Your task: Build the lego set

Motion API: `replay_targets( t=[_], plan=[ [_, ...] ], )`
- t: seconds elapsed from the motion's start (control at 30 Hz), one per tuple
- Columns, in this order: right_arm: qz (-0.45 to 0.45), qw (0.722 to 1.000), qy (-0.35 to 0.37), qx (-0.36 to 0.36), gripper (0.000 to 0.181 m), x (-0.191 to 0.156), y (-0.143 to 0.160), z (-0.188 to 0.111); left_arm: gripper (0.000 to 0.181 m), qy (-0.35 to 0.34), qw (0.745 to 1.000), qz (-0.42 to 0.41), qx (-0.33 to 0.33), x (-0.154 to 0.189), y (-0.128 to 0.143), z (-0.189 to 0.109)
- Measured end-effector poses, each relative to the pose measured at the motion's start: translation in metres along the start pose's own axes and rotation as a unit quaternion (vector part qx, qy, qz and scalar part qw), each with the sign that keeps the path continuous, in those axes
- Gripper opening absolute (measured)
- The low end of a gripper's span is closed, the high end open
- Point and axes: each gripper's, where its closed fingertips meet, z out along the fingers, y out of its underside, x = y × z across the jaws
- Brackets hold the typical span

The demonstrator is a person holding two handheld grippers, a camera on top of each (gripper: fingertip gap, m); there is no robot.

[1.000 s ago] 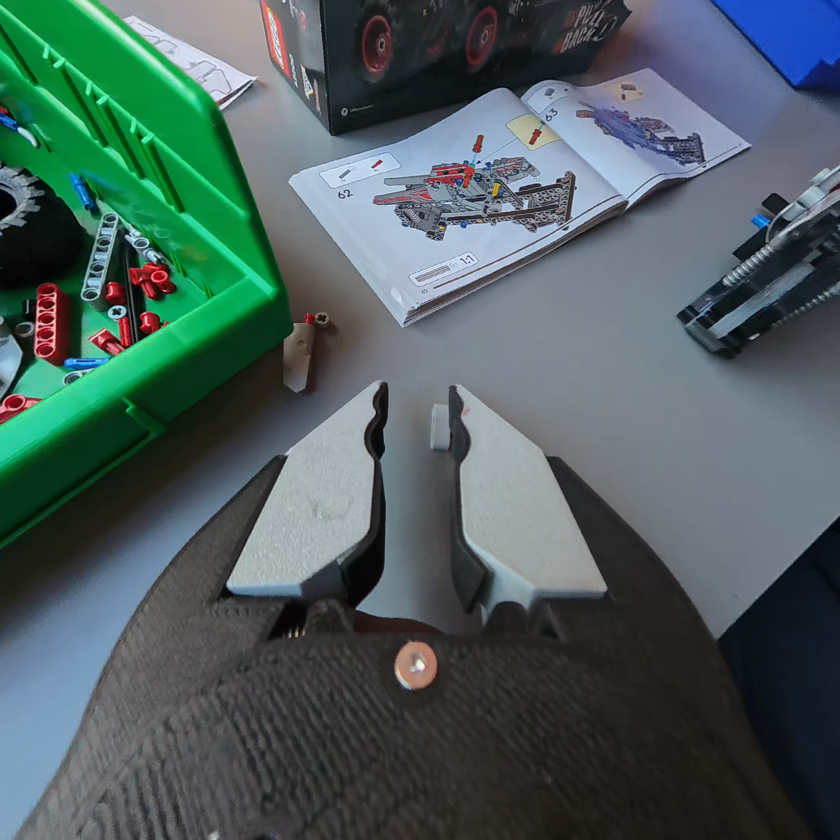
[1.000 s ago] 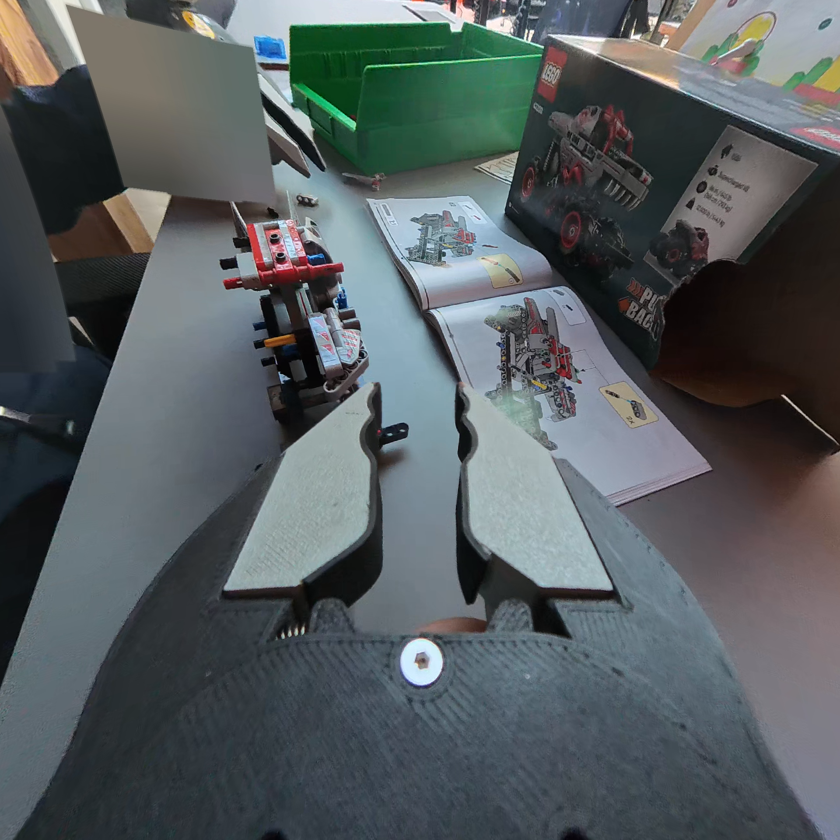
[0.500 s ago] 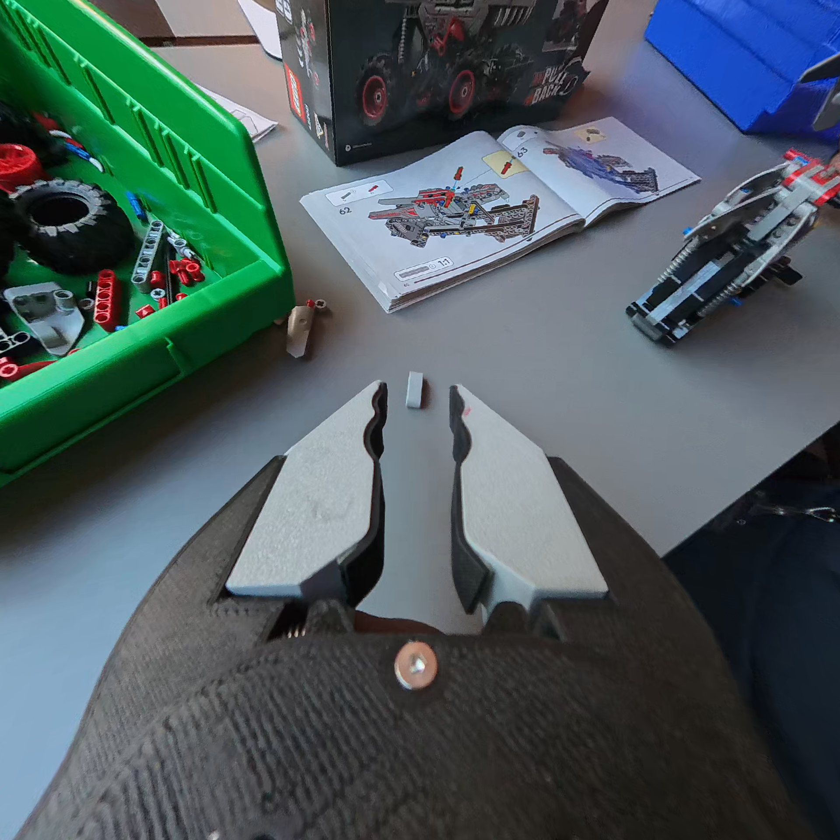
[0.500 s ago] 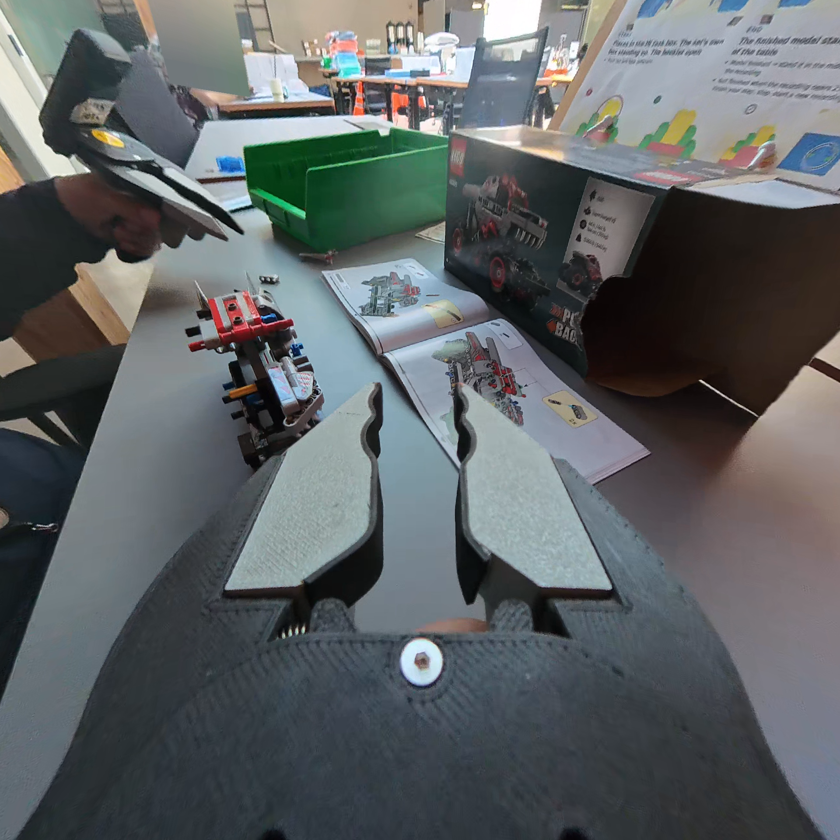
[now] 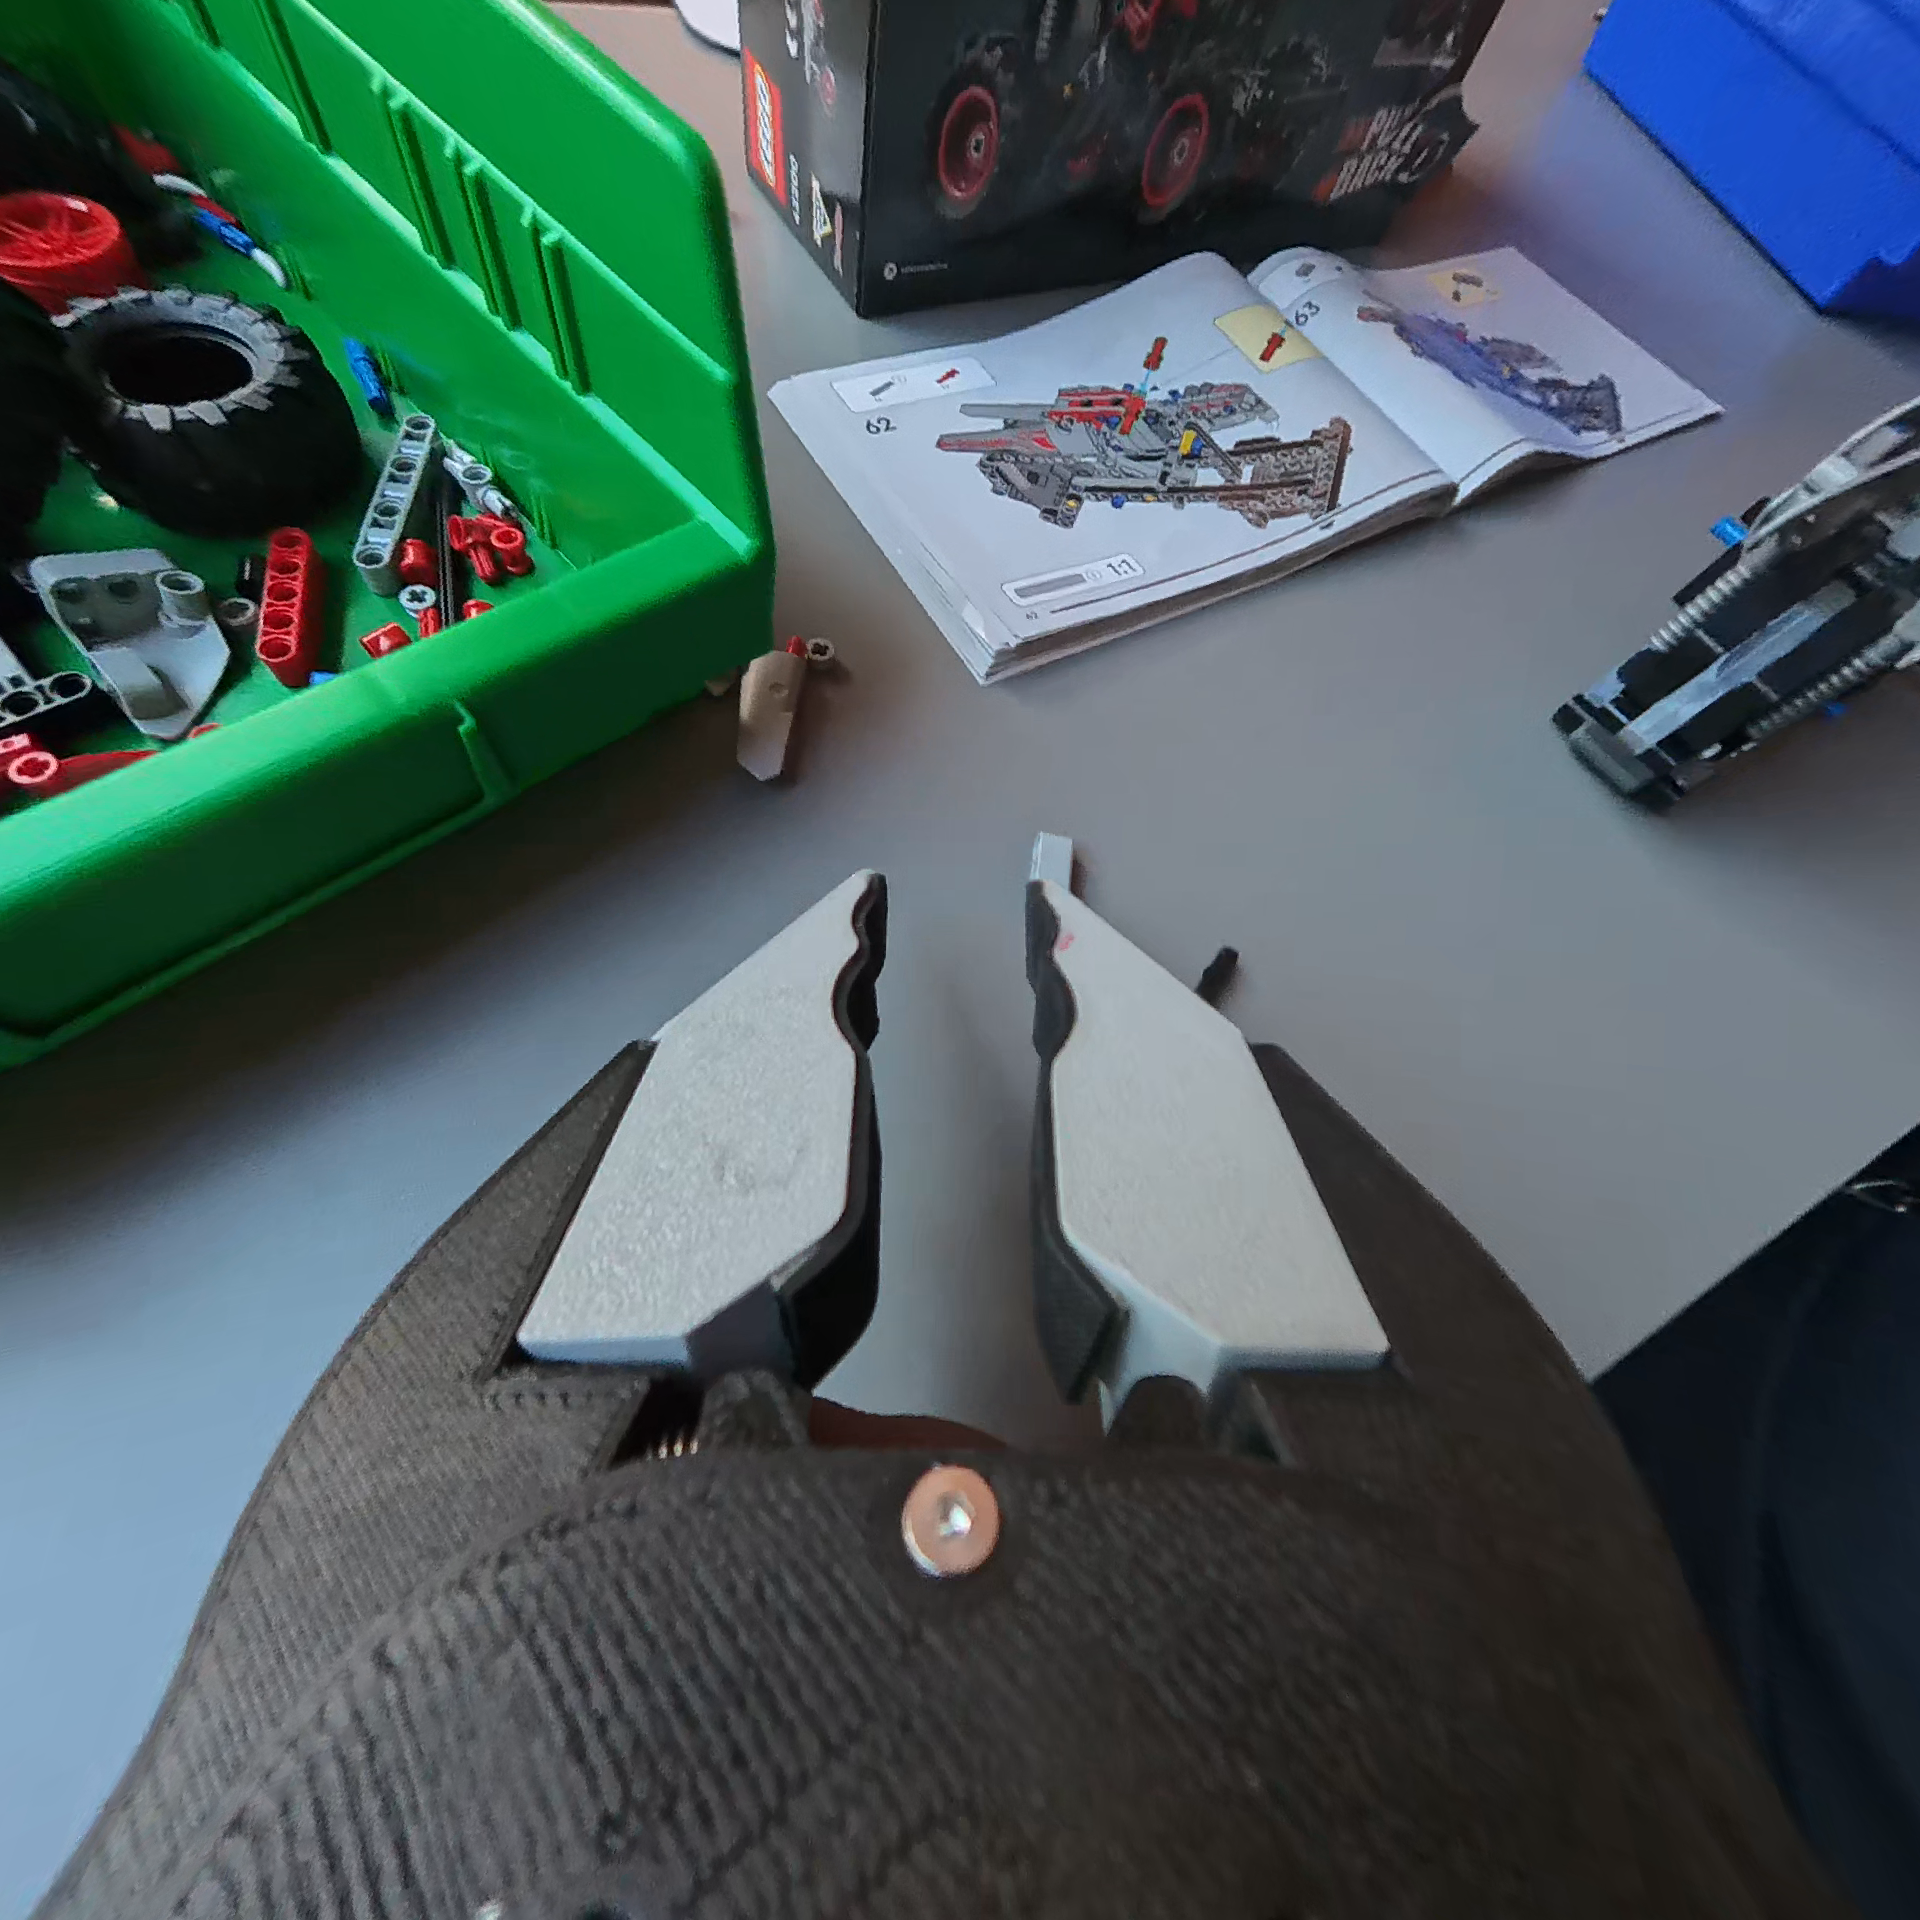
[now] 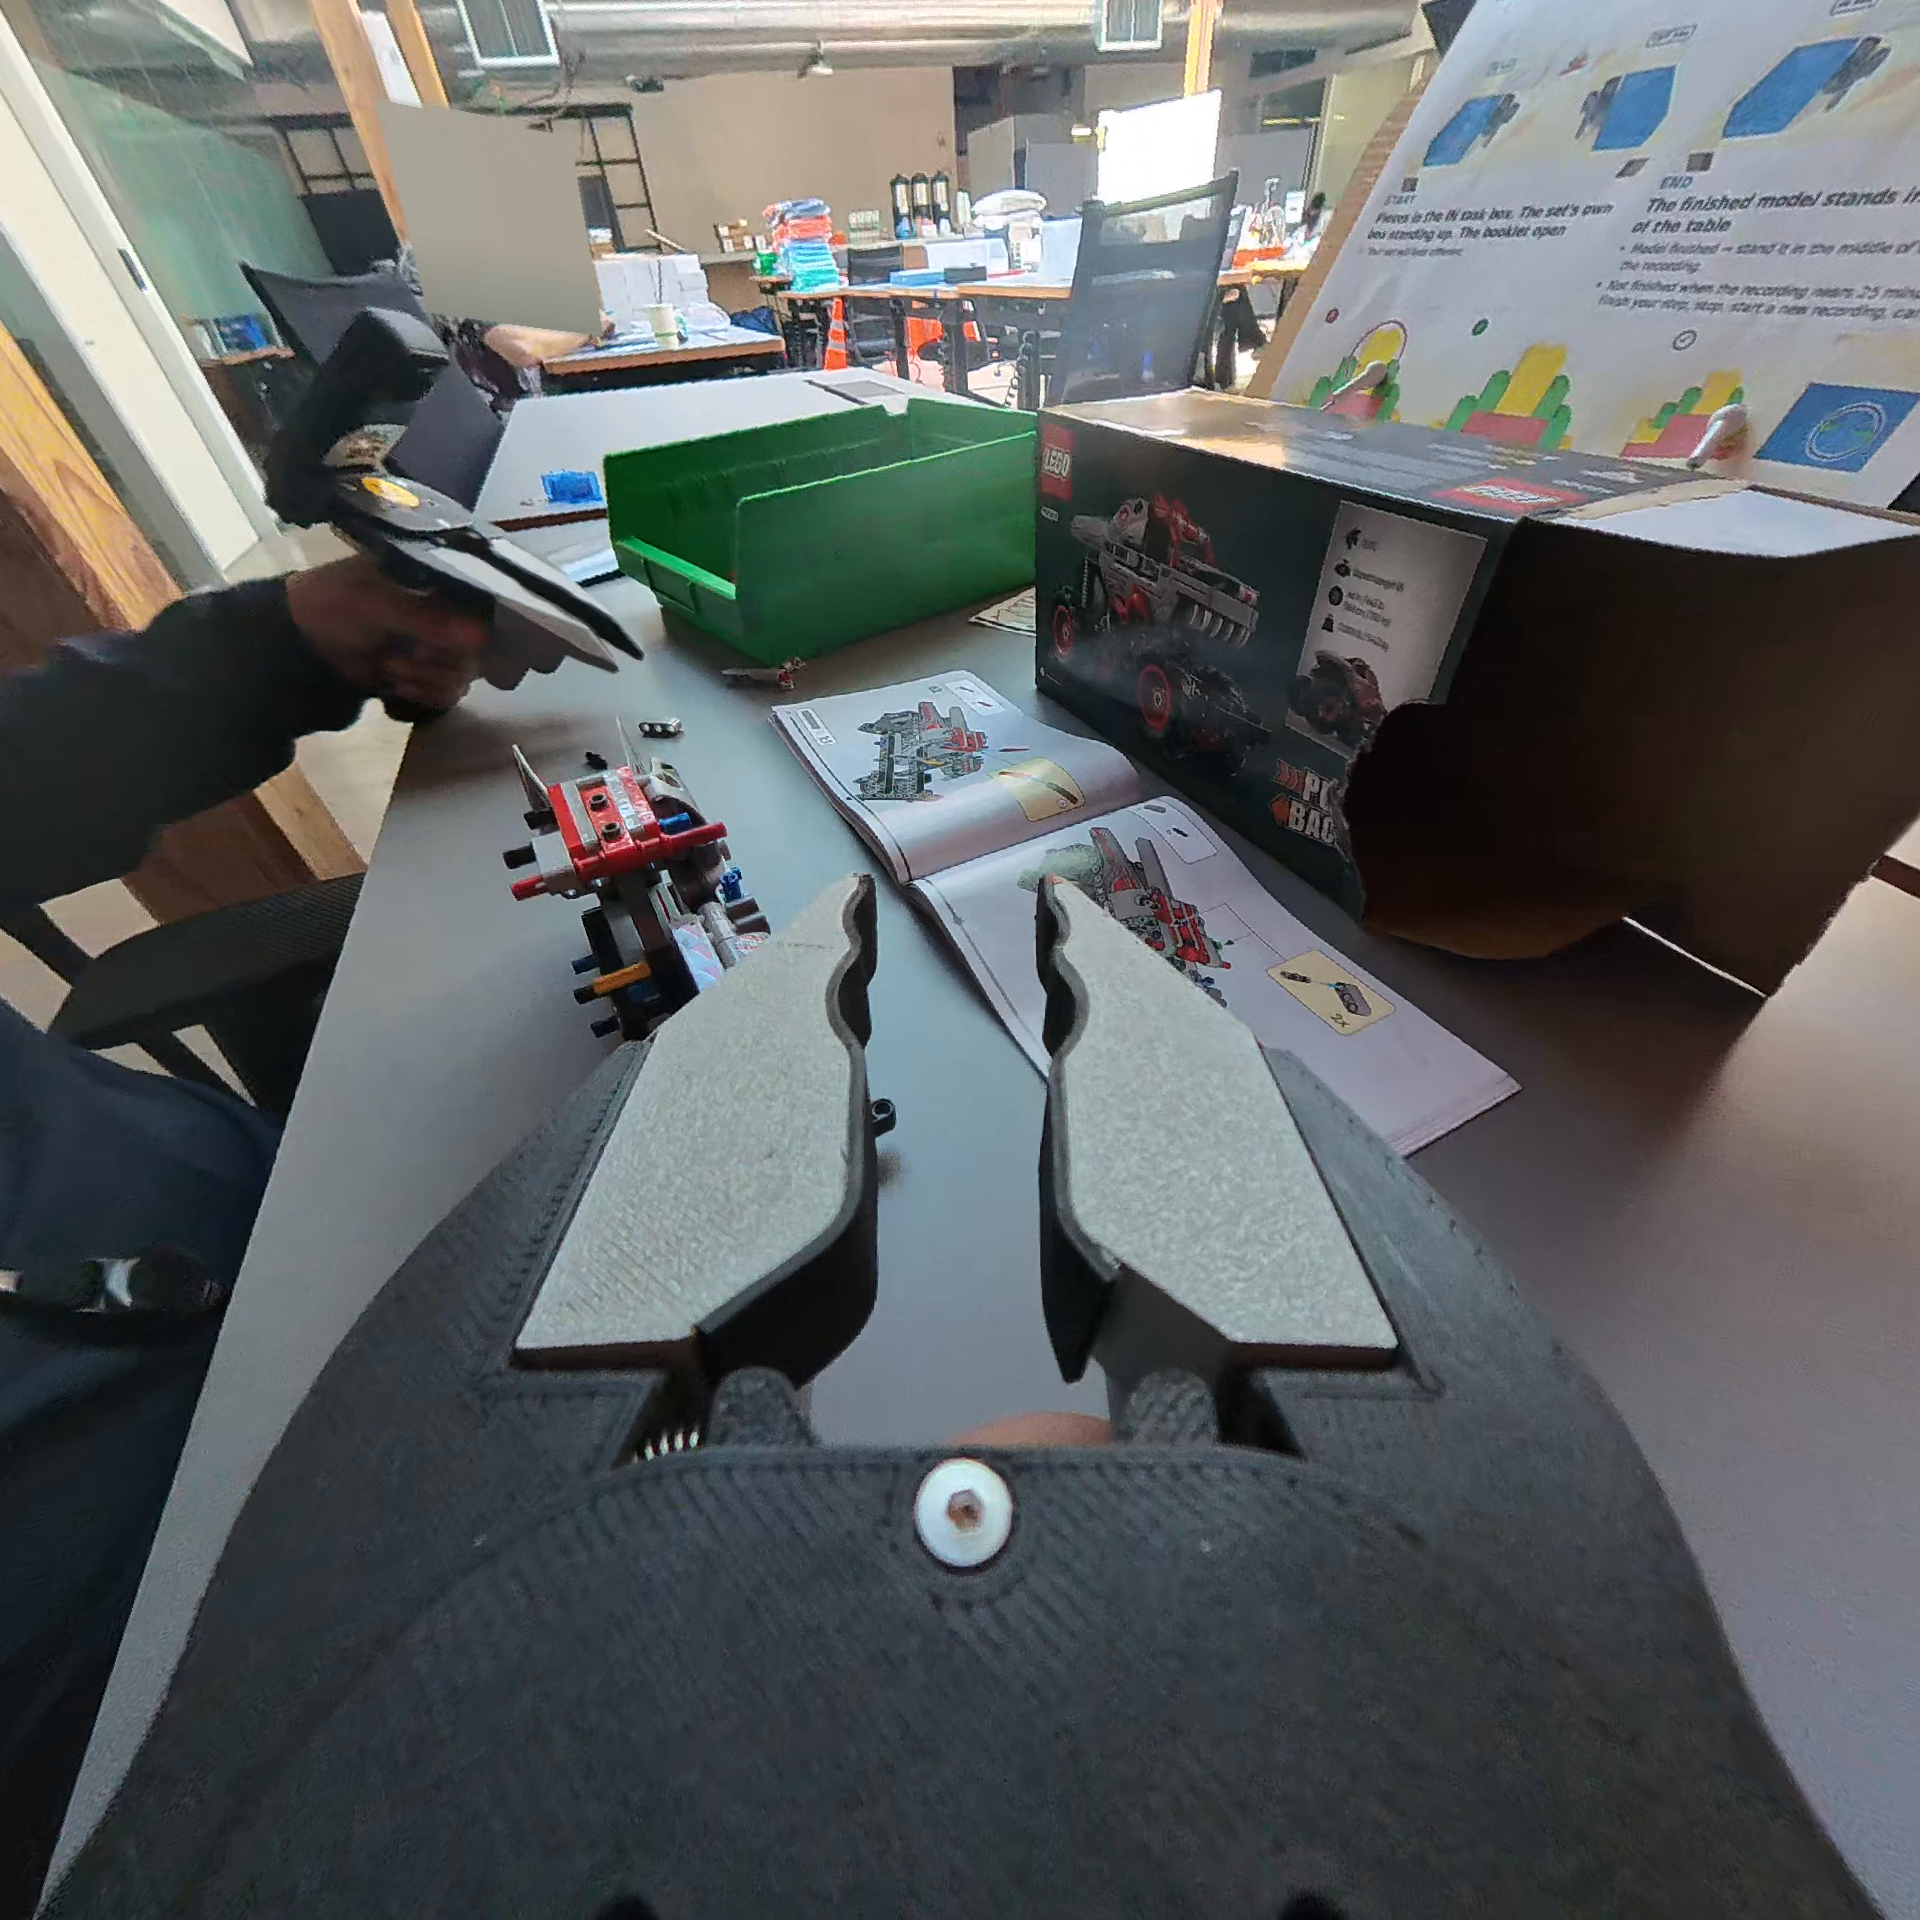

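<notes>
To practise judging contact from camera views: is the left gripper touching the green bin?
Apart. The left wrist view shows a strip of bare grey table between the open left gripper and the green bin.

The gray table (image 5: 1351,987) holds a green bin (image 5: 582,727) full of toy parts. Just beside the bin lies a small tan piece (image 5: 769,717). An open instruction booklet (image 5: 1195,447) lies in front of the dark toy box (image 5: 1091,135). A half-built truck (image 6: 644,883) sits near the booklet. A small gray block (image 5: 1049,858) and a tiny black pin (image 5: 1218,966) lie on the bare top.
</notes>
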Motion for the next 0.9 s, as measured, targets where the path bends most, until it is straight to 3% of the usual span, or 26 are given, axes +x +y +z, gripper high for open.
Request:
replay_targets(
  t=[0.03,0.17,0.27,0.5,0.73,0.9],
  plan=[
    [0.001,1.0,0.003,-0.002,0.027,0.0,0.0,0.0,0.024,0.003,1.0,-0.006,0.01,-0.001,-0.004,0.0],
    [0.0,1.0,0.023,-0.017,0.026,0.005,0.005,0.002,0.023,0.014,0.996,-0.036,0.076,-0.007,-0.025,-0.002],
    [-0.026,0.993,0.092,-0.07,0.026,0.026,0.022,0.0,0.022,0.051,0.99,-0.067,0.116,-0.003,-0.038,-0.003],
    [-0.013,0.995,0.055,-0.08,0.029,0.015,0.027,0.007,0.022,0.077,0.984,-0.075,0.141,0.001,-0.044,-0.008],
    [-0.085,0.974,0.131,-0.163,0.028,0.033,0.052,0.008,0.022,0.057,0.99,-0.024,0.125,0.01,-0.04,-0.004],
    [-0.088,0.97,0.142,-0.178,0.027,0.036,0.057,0.007,0.022,0.047,0.993,0.006,0.107,0.015,-0.037,0.001]
  ],
)
